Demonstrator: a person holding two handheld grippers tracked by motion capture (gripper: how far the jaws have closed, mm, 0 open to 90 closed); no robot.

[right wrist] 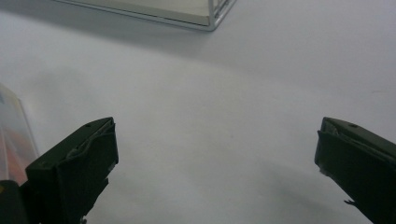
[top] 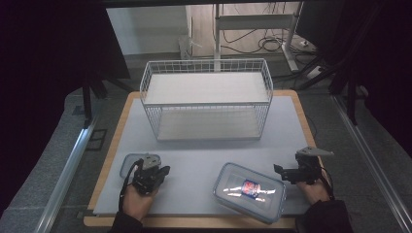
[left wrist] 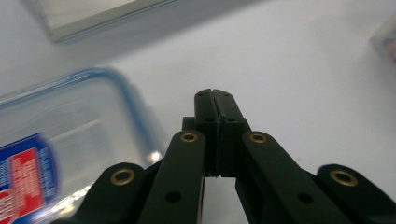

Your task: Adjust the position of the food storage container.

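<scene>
White mat [top: 194, 160] bears lidded container [top: 250, 191] between both grippers.

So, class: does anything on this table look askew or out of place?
Nothing is spilled or damaged. The larger clear box lies at an angle to the table edge, while the wire basket sits square. The smaller box lies beside the shut left tongs.

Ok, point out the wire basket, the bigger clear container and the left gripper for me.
wire basket [top: 206, 114]: high view, front wire wall.
bigger clear container [top: 228, 177]: high view, bare part of its lid.
left gripper [left wrist: 215, 100]: left gripper view, tips of its shut jaws.
</scene>
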